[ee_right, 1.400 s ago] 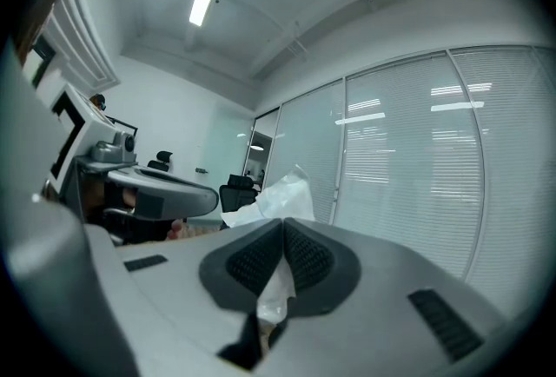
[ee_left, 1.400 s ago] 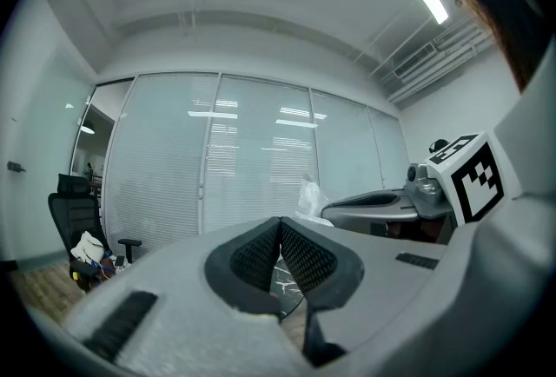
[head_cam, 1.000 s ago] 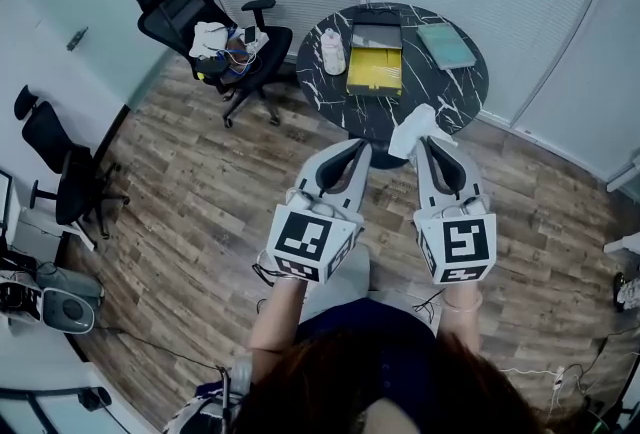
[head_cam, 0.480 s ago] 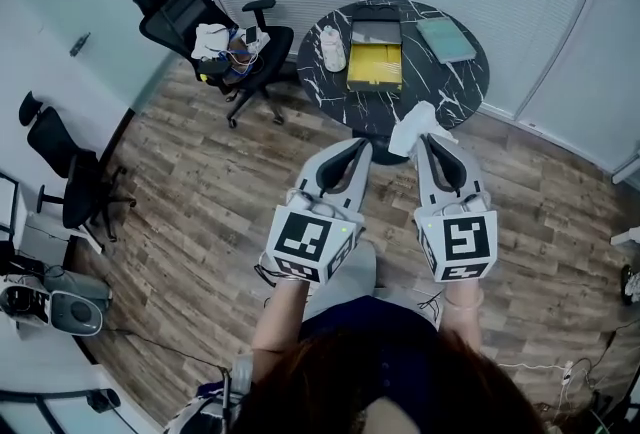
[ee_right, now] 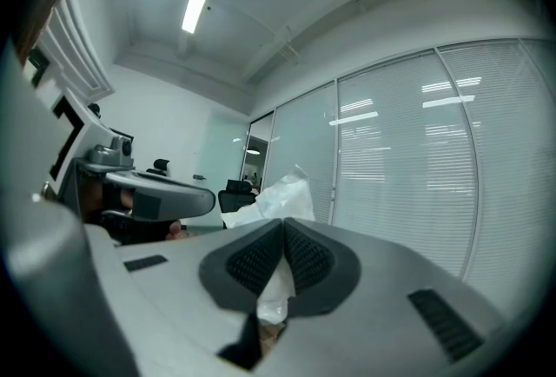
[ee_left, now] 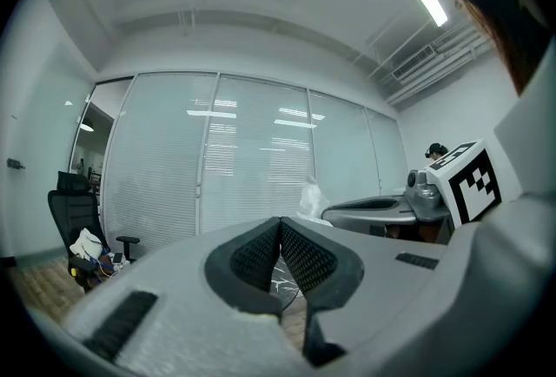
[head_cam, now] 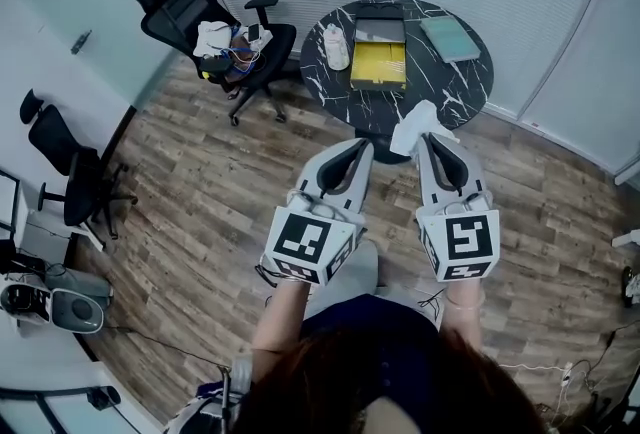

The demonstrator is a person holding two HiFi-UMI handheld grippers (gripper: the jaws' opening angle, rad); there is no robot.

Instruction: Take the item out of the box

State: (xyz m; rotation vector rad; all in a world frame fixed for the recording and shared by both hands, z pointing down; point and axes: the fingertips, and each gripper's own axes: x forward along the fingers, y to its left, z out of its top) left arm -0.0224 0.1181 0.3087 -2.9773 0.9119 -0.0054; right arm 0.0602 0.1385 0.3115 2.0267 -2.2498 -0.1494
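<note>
Holding: the right gripper (ee_right: 282,234) has its jaws pressed onto a white crumpled item (head_cam: 414,125) that looks like thin wrapping. Most of it sticks out beyond the tips, and a small part hangs down behind the pads.
Other claw: the left gripper (ee_left: 280,232) has its pads pressed together with nothing between them. It is beside the right one and does not touch it.
Place of the item: it is in the air in front of the person, near the front rim of the round dark table (head_cam: 455,92) and well apart from the yellow box (head_cam: 378,62), which stands open on it.
Step, as judged: the taking out seems to be done, and only carrying and putting down seem to be left.
Doing it well: the pinch should stay even and the hand should move slowly, because such thin material can slip out or tear. The left gripper could support the loose end.
Edges: the table rim lies just ahead of the tips. On the table, a white object (head_cam: 335,48) and a greenish book (head_cam: 449,38) stand on either side of the box.
Open room: there is wooden floor on both sides of the person. An office chair (head_cam: 205,17) stands to the left of the table, well apart from the grippers.
</note>
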